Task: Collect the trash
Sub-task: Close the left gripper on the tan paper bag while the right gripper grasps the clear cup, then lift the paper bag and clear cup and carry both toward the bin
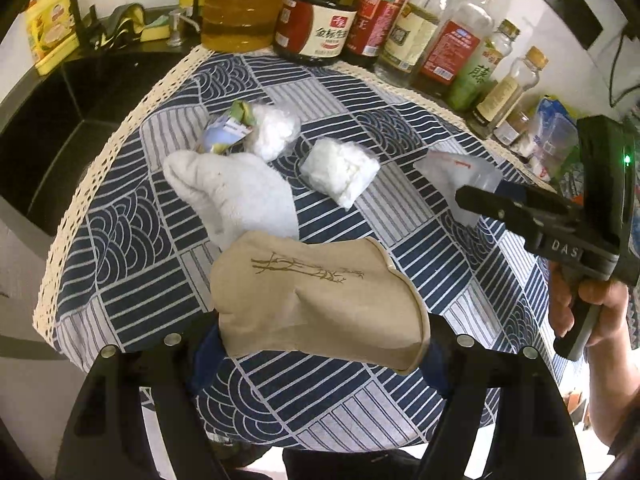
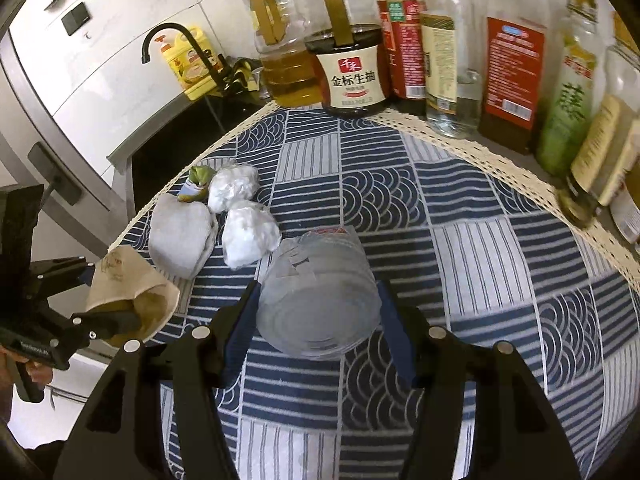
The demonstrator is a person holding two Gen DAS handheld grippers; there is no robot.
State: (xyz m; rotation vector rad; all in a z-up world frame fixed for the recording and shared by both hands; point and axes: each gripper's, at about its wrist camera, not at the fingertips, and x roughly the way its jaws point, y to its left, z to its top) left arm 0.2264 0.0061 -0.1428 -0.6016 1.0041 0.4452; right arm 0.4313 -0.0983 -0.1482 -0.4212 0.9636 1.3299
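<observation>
A blue patterned tablecloth (image 2: 480,240) carries two white wads (image 2: 248,236), a wrapper (image 2: 194,186) and bottles (image 2: 516,60).

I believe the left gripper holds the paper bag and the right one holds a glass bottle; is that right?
Not quite: the right gripper holds a clear plastic cup, not a glass bottle, as the right wrist view shows. The left gripper does hold the paper bag.

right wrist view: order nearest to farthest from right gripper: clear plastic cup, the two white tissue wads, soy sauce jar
1. clear plastic cup: between the right gripper fingers, centre.
2. nearer tissue wad: just beyond the cup, to the left.
3. farther tissue wad: behind that one, farther left.
4. soy sauce jar: at the tablecloth's far edge, in the bottle row.
</observation>
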